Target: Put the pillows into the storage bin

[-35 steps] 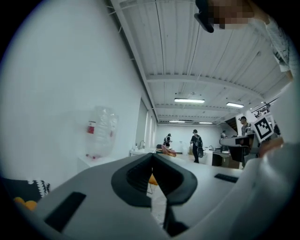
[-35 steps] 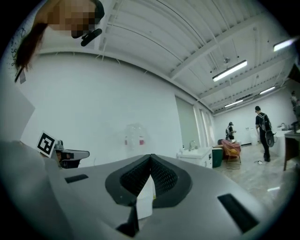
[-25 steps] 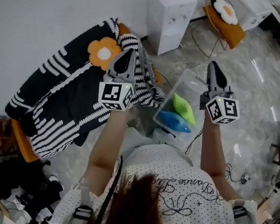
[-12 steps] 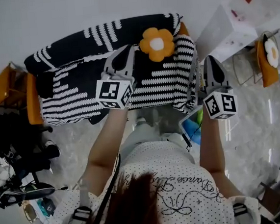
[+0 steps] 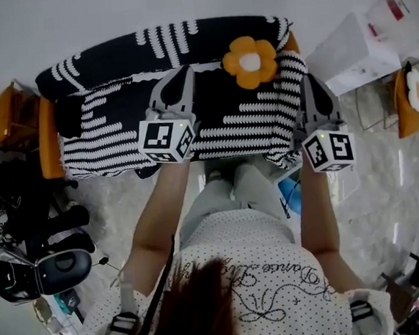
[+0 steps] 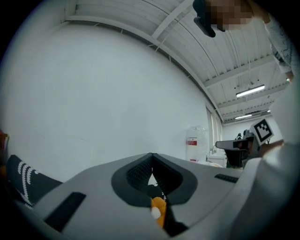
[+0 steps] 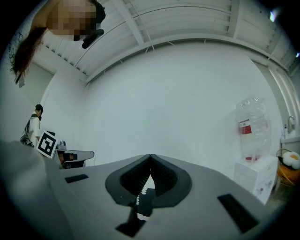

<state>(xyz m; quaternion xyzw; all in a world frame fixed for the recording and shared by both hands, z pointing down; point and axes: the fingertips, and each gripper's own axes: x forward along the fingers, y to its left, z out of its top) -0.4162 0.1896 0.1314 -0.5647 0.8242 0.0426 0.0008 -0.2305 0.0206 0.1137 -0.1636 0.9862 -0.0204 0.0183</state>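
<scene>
Now left gripper (image 5: 183, 71), right gripper (image 5: 310, 81), fingers (image 6: 138, 174) together, over striped sofa (image 5: 111, 139), flower pillow (image 5: 250, 61)

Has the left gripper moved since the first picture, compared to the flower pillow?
Yes. The left gripper was just right of the flower pillow; now it is well left of it, over the sofa seat.

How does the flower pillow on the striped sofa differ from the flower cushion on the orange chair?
The flower pillow has orange petals round a white centre; the flower cushion has white petals round an orange centre. The pillow lies on the striped sofa, mid-view; the cushion sits on the orange chair at the right edge and shows smaller. Both are flower-shaped.
</scene>
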